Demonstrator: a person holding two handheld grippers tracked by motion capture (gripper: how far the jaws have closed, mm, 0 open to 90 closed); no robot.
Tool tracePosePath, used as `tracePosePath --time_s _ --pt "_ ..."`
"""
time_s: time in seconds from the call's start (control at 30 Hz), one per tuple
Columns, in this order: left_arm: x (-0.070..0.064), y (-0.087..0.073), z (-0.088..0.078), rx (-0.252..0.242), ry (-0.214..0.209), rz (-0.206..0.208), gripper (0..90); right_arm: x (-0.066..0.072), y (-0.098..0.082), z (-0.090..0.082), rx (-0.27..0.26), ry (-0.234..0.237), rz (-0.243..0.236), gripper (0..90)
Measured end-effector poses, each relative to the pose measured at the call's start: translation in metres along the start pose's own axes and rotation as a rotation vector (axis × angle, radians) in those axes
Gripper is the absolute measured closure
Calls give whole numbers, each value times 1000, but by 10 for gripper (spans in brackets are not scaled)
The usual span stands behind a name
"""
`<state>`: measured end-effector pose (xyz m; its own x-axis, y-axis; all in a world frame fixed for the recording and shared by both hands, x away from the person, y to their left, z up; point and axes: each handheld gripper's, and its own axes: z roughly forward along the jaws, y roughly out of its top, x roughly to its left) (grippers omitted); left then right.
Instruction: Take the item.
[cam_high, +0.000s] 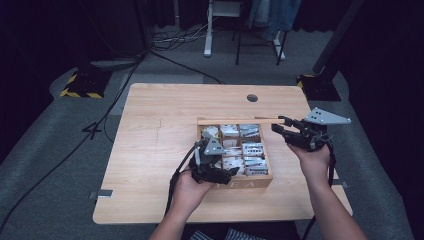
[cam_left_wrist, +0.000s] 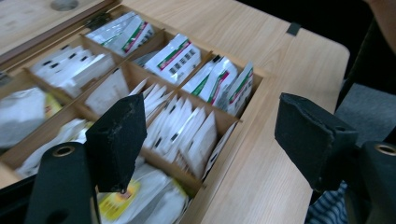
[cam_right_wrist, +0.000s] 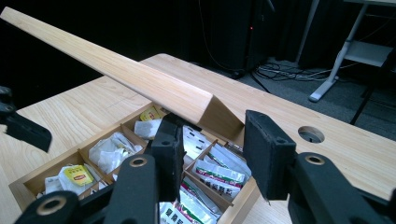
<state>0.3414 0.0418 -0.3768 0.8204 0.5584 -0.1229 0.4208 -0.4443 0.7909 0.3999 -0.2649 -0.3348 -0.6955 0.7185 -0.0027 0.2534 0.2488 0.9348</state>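
Left hand-held gripper (cam_left_wrist: 205, 140) open over tea box (cam_left_wrist: 229, 154), empty

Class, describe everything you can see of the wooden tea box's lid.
The lid is a flat panel of pale, light-grained wood, matching the tea box and table. It stands raised open at the box's far edge, leaving the compartments of tea bags uncovered. In the high view it shows edge-on as a thin strip. The right gripper is at its right end, jaws on either side of the corner; whether the pads press on it cannot be told.
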Motion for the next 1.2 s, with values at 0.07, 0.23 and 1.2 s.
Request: tracePosePath --time_s 0.07,0.23,1.2 --pt "0 2 8 -12 -36 -9 257 0 0 0 0 1 0 582" --pt "-1 5 19 -15 -63 -13 245 0 0 0 0 1 0 583" --pt "-3 13 100 96 -197 -77 551 -1 0 0 1 5 -6 582"
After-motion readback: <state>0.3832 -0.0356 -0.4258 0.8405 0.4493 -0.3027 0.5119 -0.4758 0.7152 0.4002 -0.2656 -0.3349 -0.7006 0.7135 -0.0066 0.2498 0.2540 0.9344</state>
